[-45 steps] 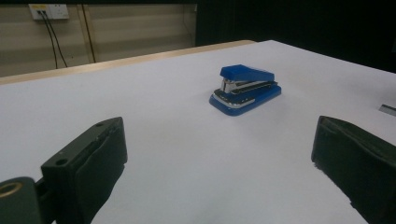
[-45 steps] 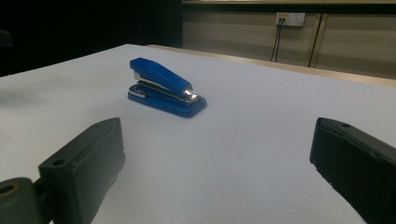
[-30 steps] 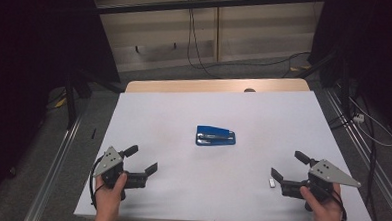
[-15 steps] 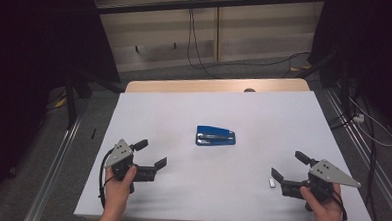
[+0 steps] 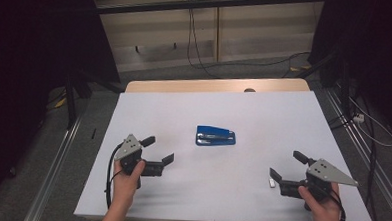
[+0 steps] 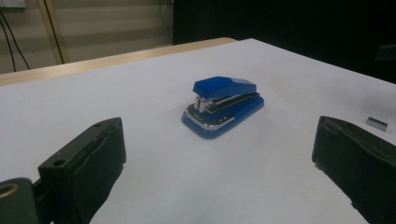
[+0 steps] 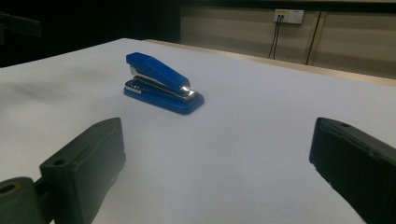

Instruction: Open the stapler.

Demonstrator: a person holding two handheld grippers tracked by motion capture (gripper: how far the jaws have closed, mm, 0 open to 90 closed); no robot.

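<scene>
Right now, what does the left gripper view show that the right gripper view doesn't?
The left gripper view adds a small silver piece lying flat on the white table, off to the side of the stapler. The right gripper view adds the stapler's other end, where its metal tip catches a bright glint. Both share the blue stapler standing alone on the table, framed between open, empty jaws: the left gripper in its view and the right gripper in its own.
</scene>
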